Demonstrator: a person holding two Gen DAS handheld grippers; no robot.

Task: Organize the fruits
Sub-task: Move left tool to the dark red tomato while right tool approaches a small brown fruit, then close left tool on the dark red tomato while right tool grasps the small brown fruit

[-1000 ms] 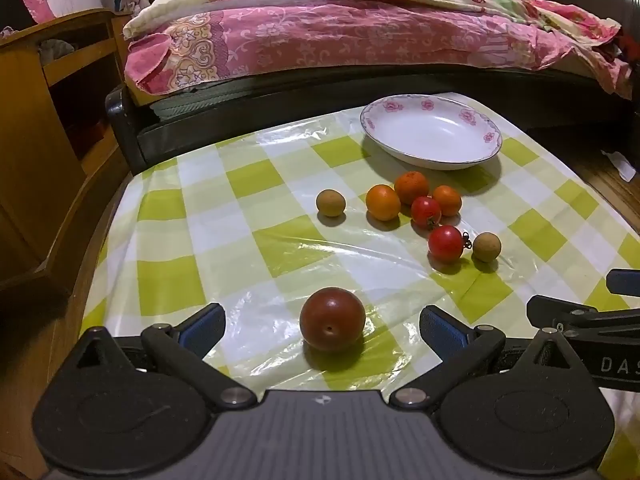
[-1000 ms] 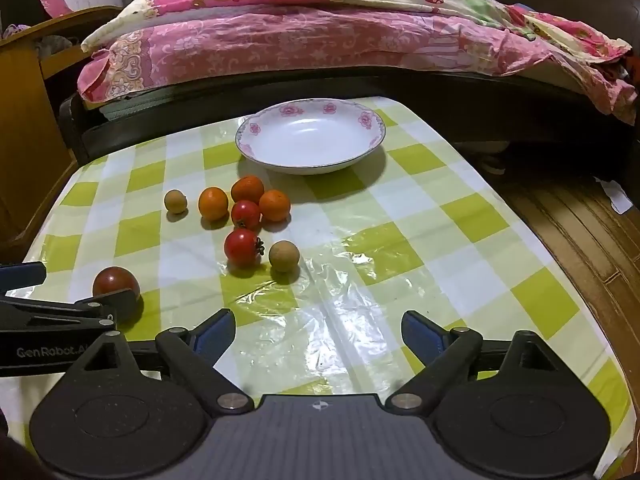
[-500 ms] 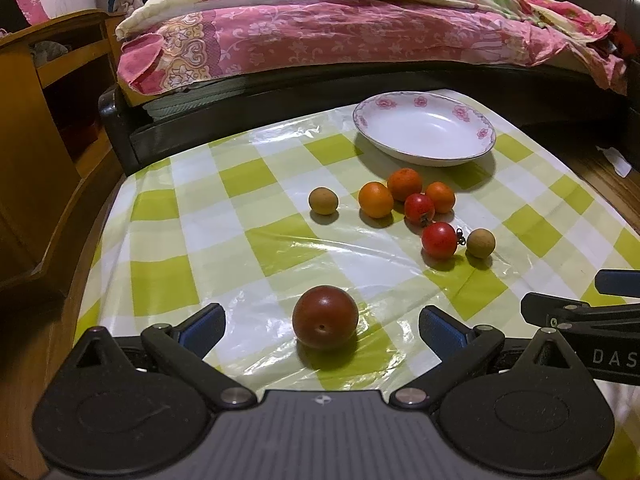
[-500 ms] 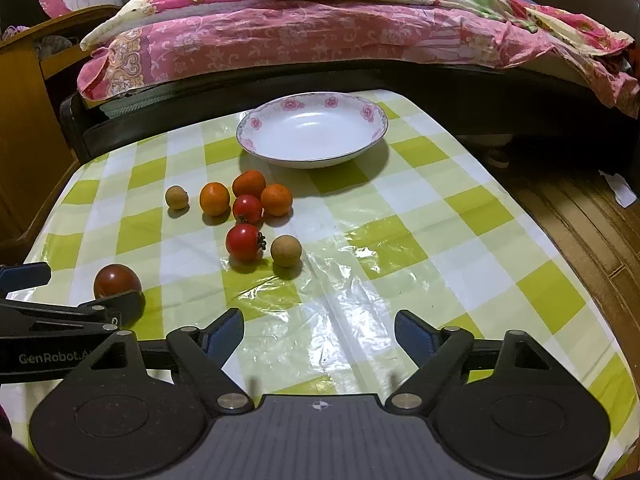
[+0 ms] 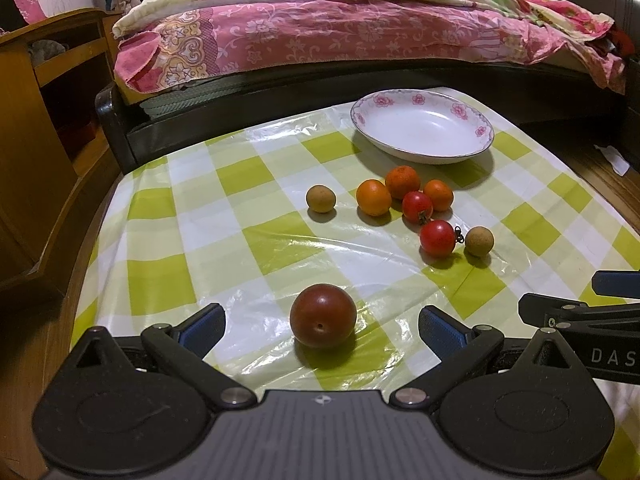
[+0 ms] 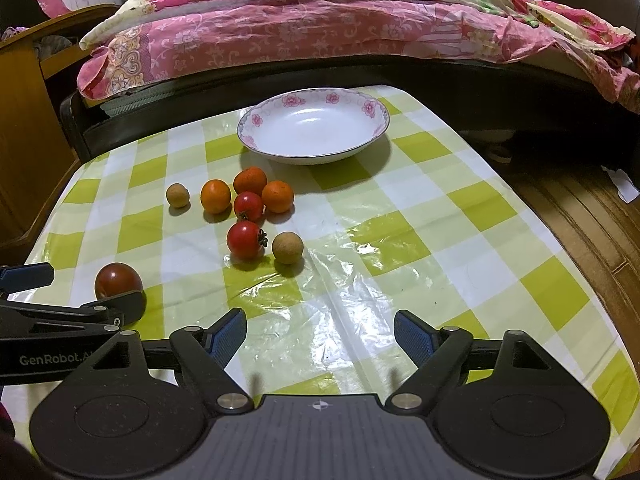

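Observation:
A dark red tomato (image 5: 323, 316) lies on the checked tablecloth, between the open jaws of my left gripper (image 5: 322, 326), not touched; it also shows in the right wrist view (image 6: 118, 280). Farther off lies a cluster: three oranges (image 5: 373, 197), two red tomatoes (image 5: 437, 237) and two brown longans (image 5: 479, 241). A white flowered bowl (image 5: 422, 127) stands empty behind them. My right gripper (image 6: 320, 336) is open and empty over the cloth, nearest the right longan (image 6: 287, 247).
The green-and-white plastic tablecloth (image 6: 400, 216) covers a small table. A bed with pink bedding (image 5: 340, 36) runs behind it. A wooden cabinet (image 5: 36, 128) stands at the left. Wooden floor (image 6: 580, 208) lies to the right.
My left gripper has eased closer around the dark red tomato. My right gripper's jaws have narrowed a little and it has crept forward. The fruits have not moved.

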